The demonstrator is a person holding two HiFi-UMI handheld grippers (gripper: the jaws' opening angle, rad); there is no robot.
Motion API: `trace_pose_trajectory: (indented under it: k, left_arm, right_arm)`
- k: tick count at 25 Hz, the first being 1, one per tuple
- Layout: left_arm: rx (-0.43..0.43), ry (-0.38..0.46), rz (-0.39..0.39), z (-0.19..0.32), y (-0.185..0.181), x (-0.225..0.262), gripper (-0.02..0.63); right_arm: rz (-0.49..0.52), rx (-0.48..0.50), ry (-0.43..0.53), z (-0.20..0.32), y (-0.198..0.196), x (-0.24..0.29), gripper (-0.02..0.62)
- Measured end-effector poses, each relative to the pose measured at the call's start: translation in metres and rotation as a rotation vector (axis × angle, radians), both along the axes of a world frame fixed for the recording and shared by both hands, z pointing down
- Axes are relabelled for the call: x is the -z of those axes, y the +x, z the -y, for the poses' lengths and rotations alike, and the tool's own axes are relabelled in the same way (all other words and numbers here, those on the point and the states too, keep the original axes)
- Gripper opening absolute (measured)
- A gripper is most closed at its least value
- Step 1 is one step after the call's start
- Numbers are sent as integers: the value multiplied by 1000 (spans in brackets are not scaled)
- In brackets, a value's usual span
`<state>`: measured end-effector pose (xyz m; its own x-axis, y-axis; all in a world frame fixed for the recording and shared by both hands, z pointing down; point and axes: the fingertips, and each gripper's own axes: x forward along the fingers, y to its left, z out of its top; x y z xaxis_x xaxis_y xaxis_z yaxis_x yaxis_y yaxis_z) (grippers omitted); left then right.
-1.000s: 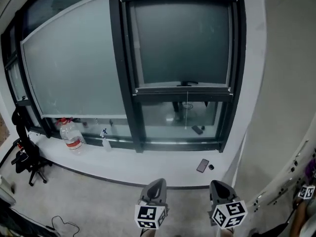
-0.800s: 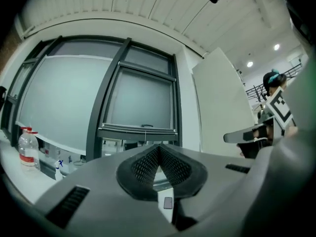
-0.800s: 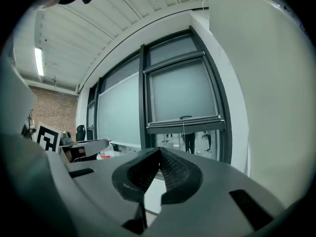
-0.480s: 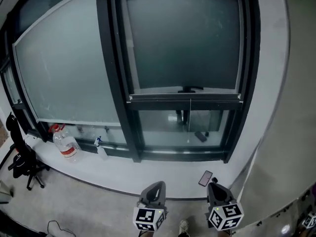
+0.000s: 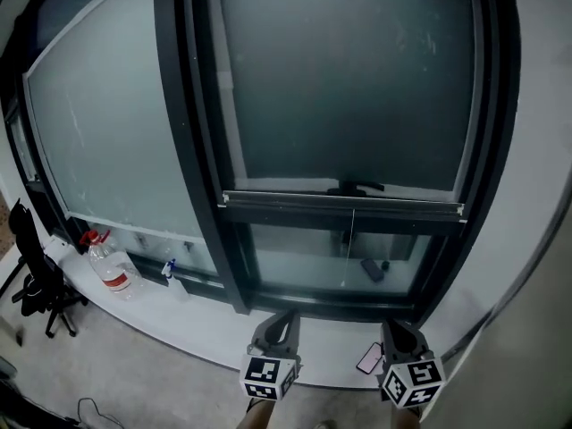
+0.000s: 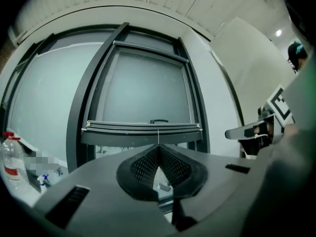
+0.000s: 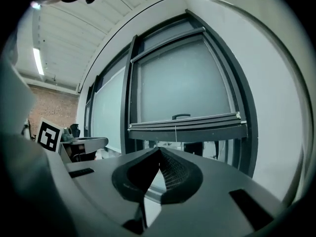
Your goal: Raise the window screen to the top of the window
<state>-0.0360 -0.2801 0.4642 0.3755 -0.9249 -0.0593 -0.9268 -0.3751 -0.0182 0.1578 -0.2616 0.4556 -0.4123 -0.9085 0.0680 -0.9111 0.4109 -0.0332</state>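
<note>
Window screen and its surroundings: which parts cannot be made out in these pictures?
- Head view: top of the window screen, cut off by the upper edge.
- Head view: dark object behind the lower glass, too small to identify.
- Left gripper view: pull cord, partly hidden behind the shut left gripper.
- Head view: water bottle, label too small to read.

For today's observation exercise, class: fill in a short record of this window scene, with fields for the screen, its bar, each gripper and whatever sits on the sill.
screen: window screen covers the upper part of the window
bar: bottom bar about halfway up, carrying a dark handle; thin cord hangs below it
left gripper: shut, empty, short of the window
right gripper: shut, empty, short of the window
sill: water bottle and spray bottle at left; phone beside the right gripper
task: not yet started
</note>
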Motion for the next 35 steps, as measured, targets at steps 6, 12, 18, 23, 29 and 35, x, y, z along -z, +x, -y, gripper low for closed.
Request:
trace_pose_trajectory:
  k: [6,12,18,23,29,35]
  left_arm:
    - [8,15,28,67,3,11,3]
    - [-8,34,74,137,-4,18,2]
    - [-58,92,144,204,-6,39,2]
    - [-169,133,435,247,11,44,63]
    - [-198,190,996,286,8,46,107]
    - [-195,74,1315,315,-11,21,107]
  right_arm:
    - [11,5,24,68,0,13,5]
    - [-16,0,64,136,-6,27,5]
    - [50,37,73,202,-22,44,5]
    - [-215,51,108,247,-32,51,65]
    - [-946,80,138,296,-17,48,94]
    - [-1332,168,79,328,4,28,94]
